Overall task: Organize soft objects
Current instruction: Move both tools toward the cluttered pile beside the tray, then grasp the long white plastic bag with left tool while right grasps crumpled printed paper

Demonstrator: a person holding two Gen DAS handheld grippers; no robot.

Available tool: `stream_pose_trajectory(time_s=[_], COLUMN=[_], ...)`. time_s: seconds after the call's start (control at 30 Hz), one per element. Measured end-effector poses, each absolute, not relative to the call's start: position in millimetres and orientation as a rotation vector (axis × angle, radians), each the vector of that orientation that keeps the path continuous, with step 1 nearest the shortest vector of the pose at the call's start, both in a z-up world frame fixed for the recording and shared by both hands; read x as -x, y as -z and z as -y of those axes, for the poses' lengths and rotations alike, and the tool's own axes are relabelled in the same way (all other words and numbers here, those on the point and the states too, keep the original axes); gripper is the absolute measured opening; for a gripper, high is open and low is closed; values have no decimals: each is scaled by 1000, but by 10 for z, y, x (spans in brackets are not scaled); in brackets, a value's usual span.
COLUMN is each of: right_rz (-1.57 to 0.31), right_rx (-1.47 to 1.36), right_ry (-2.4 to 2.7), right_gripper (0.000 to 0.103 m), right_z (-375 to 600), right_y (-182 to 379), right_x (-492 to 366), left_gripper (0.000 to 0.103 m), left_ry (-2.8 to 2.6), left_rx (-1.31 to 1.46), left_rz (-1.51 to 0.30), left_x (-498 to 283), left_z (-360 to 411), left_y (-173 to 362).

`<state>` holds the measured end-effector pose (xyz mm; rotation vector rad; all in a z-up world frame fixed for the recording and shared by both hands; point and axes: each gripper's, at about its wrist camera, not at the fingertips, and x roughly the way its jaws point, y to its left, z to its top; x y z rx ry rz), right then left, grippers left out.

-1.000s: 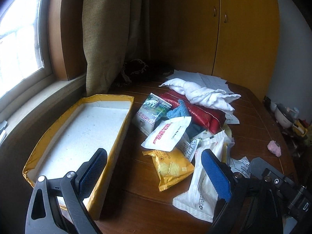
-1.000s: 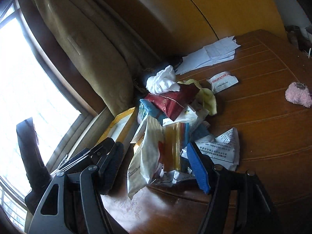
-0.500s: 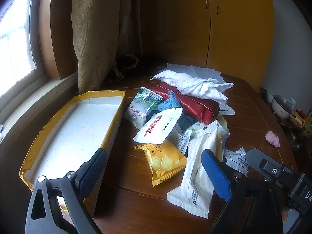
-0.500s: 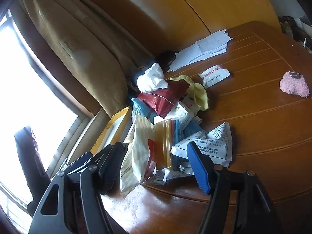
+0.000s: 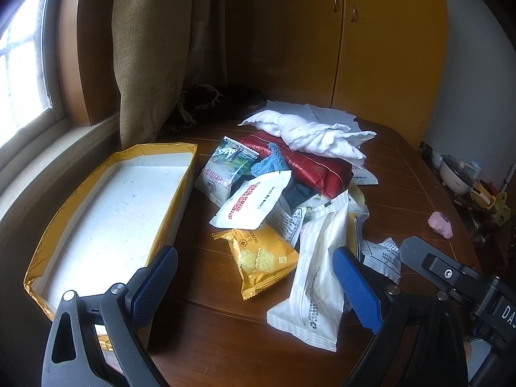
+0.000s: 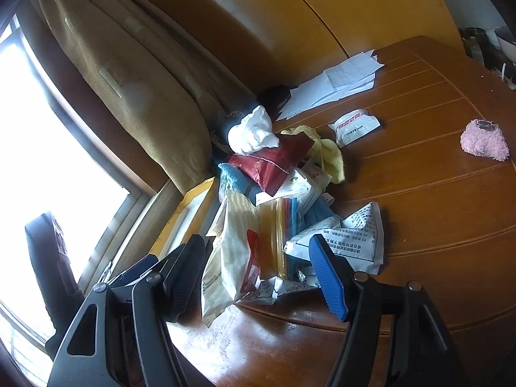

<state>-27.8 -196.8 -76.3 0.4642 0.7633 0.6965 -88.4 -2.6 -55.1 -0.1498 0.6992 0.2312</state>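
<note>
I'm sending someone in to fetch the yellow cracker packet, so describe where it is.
On the wooden table, beside the long yellow-edged tray, lies a heap of packets. The yellow cracker packet sits at its near edge, below a white sachet with red lettering. It alone shows pictured crackers.

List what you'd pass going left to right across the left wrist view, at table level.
Window → yellow tray → yellow cracker pack → long white pack → pink fluffy thing → clutter beside the table.
</note>
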Motion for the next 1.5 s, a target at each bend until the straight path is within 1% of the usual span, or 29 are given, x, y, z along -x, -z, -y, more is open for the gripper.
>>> stream_pose_trajectory(time_s=[0.33,0.6,0.77,0.93,1.0,1.07,1.1,1.2,1.23,1.27,1.4,1.47,1.5], right_rz=[-780,-794,-780,-812,-827,-851,-859,-876,-885,-891,-900,-905,-901], right_rx=[-467,-466,-375,-286,-245,-225,-221,-196,-193,-189,-157,-128,-117], right_ry=[-677,-629,-578,-623,-611,-586,-585,-577,-575,-576,-551,-530,-522], right_gripper=[67,67,67,67,67,67,67,67,67,67,65,54,53], right_z=[2032,2094,2147,2059,1997,1969,1964,1942,1933,1923,1873,1838,1828], right_y=[799,840,785,806,846,912,942,1021,1047,1063,1086,1094,1092], right_x=[258,203,100,-77,-109,-140,-142,-124,-120,-110,-97,-85,-77], left_gripper=[98,93,88,87,83,72,68,53,43,36,31,29,28], left_ry=[-210,-168,-116,-69,-54,-40,-39,-27,-24,-25,-5,4,4], left_rx=[129,140,141,111,112,115,119,132,138,140,166,168,170], left_rz=[-704,-724,-741,-748,-771,-797,-806,-825,-824,-819,-809,-799,-797], left_x=[903,873,805,682,594,524,506,490,497,503,529,548,558], left_z=[74,89,154,262,285,296,297,296,291,289,260,252,247], left_y=[564,587,602,625,675,737,765,828,835,838,827,816,813])
